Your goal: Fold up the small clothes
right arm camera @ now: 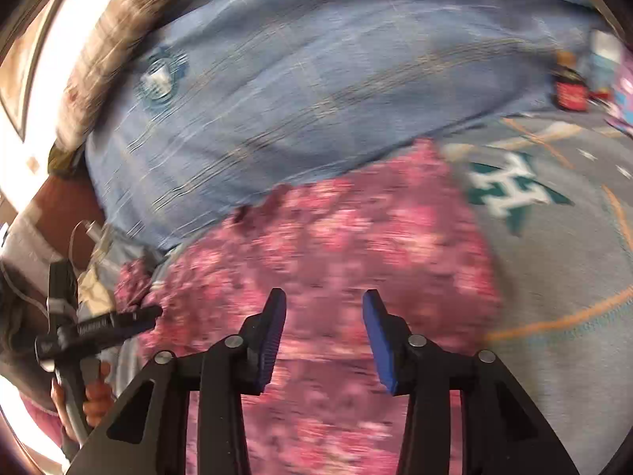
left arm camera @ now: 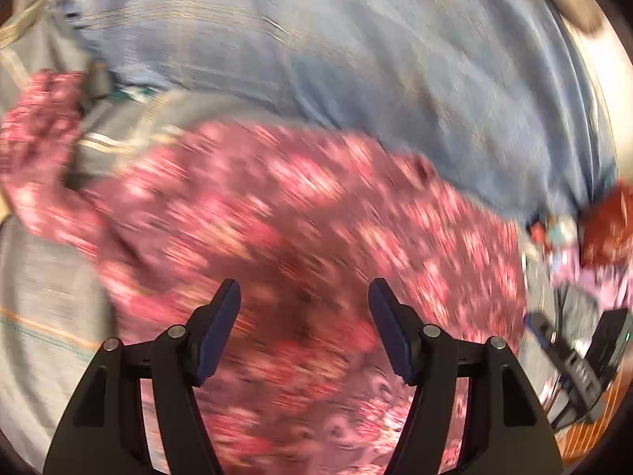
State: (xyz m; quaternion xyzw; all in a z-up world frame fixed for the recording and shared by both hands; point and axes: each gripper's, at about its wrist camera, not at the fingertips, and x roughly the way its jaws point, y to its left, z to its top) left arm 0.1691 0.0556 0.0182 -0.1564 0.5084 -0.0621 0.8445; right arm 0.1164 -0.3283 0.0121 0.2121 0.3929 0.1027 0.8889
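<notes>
Left tongs, right tongs: both agape.

No legible text, number or brand found. White lettering on the other gripper's black body, near left in the right wrist view, is blurred beyond reading. A red label far right is likewise unreadable.

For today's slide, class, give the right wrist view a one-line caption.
Open right gripper above a pink floral garment, blue checked cloth behind.
</notes>
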